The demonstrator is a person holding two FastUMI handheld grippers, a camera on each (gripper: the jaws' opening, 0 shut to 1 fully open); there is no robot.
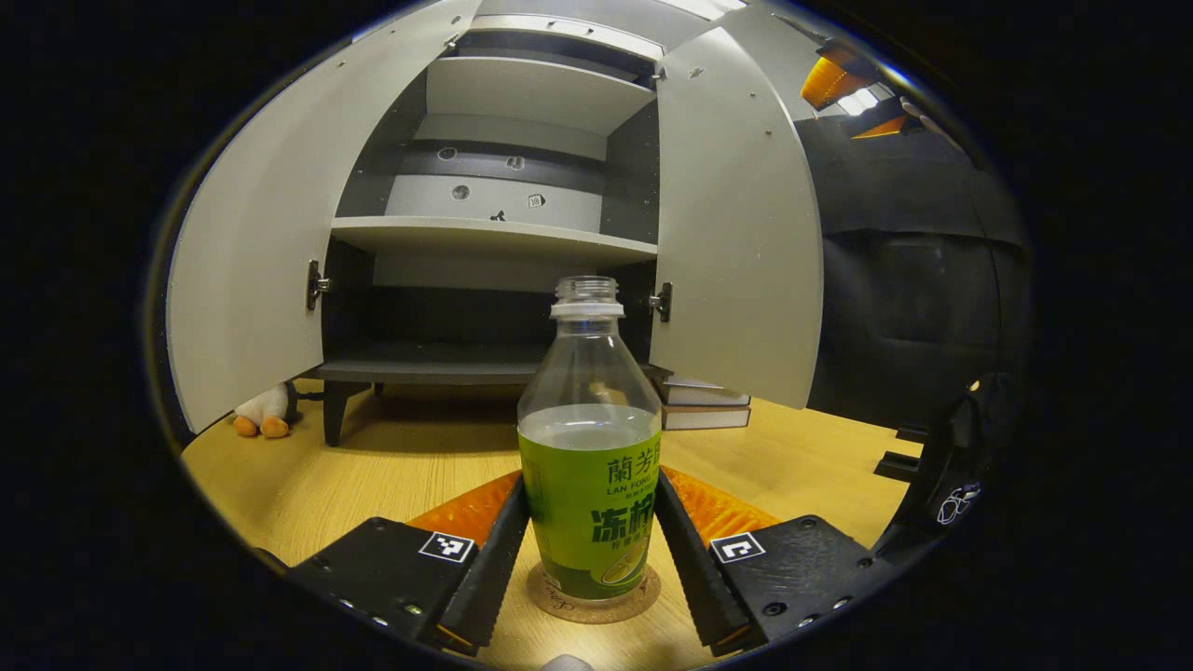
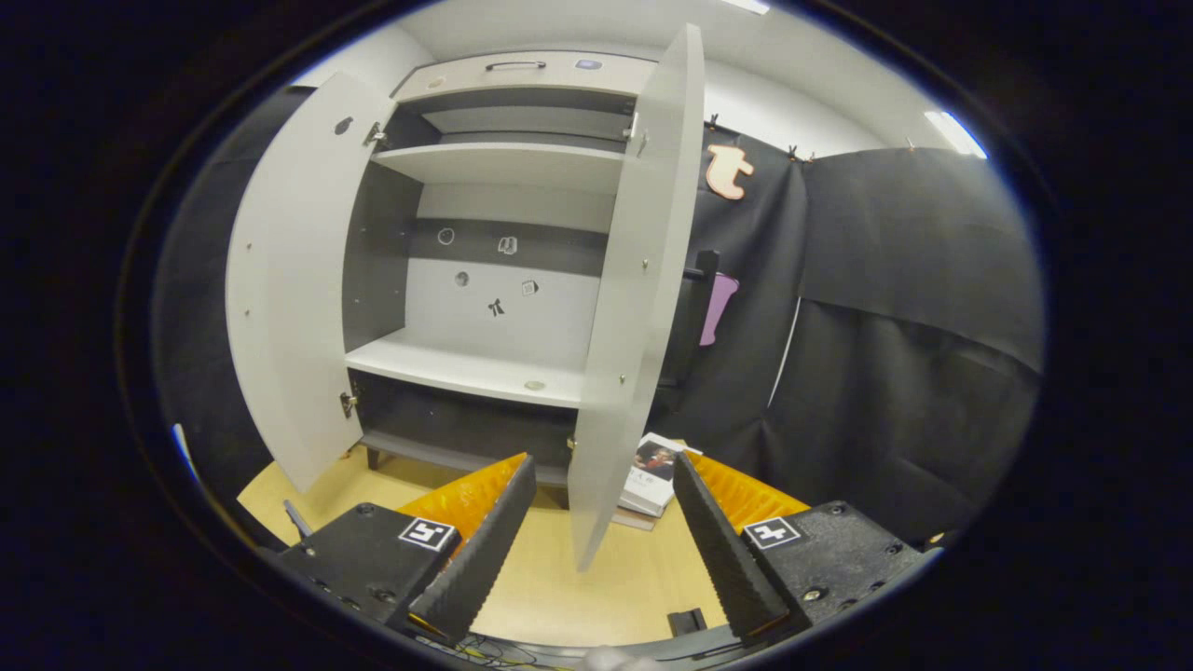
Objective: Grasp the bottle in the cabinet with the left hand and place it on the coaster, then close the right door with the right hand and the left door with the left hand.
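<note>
Cabinet [image 1: 494,233] fills the upper middle of the left gripper view, both doors swung wide, right door [image 2: 634,280] edge-on at centre of the right gripper view, probably lined up for the push. Bottle [image 1: 589,447] stands upright on the coaster [image 1: 596,596] at lower centre of the counter [image 1: 391,466], so placement looks done. Left gripper [image 1: 590,550] fingers flank the bottle, contact uncertain; right gripper [image 2: 606,550] fingers spread, holding nothing.
</note>
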